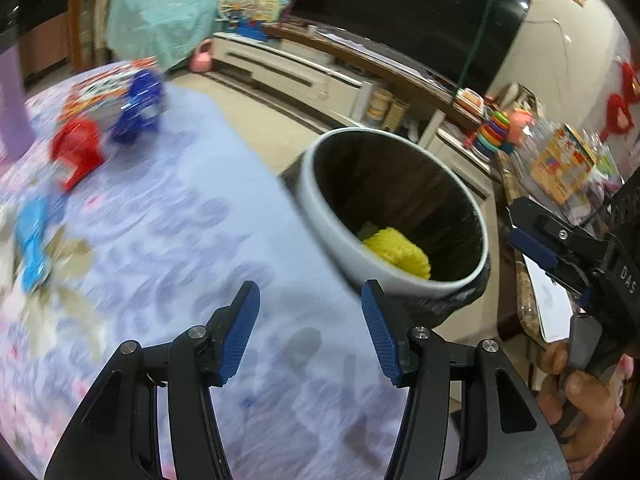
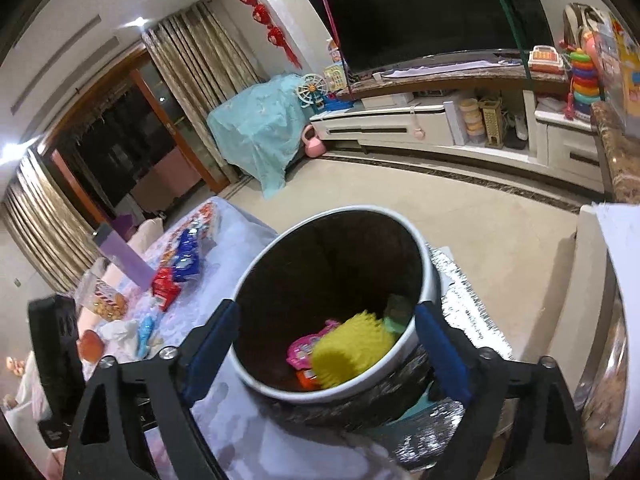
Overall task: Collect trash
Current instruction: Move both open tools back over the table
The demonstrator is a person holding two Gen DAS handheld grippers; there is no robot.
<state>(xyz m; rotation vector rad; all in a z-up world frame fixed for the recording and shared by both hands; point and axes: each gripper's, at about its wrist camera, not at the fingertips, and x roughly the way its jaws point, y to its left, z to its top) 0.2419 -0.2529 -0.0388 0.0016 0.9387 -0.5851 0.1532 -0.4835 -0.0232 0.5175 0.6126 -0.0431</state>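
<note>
Beside the table's edge, a round bin (image 2: 336, 304) with a pale rim and a dark liner is standing open, and a yellow spiky ball (image 2: 352, 348) is lying inside it against the near wall, with a pink packet (image 2: 306, 350) and a green scrap (image 2: 396, 312) next to it. Over the bin's near rim, the right gripper (image 2: 326, 350) is hovering with its blue-padded claw spread wide and holding nothing, one finger showing on each side of the opening. Over the lilac flowered tablecloth (image 1: 192, 240), the left gripper (image 1: 310, 332) is pointing toward the bin, its claw likewise spread and empty, its right finger showing just in front of the bin's rim. Farther along the cloth, a red wrapper (image 1: 78, 152), a blue wrapper (image 1: 138, 106) and a light blue packet (image 1: 32, 240) are lying well apart from the bin, all blurred in the left view. Behind the bin, a dark television (image 2: 424, 8) is sitting on a long white cabinet (image 2: 440, 124).
</note>
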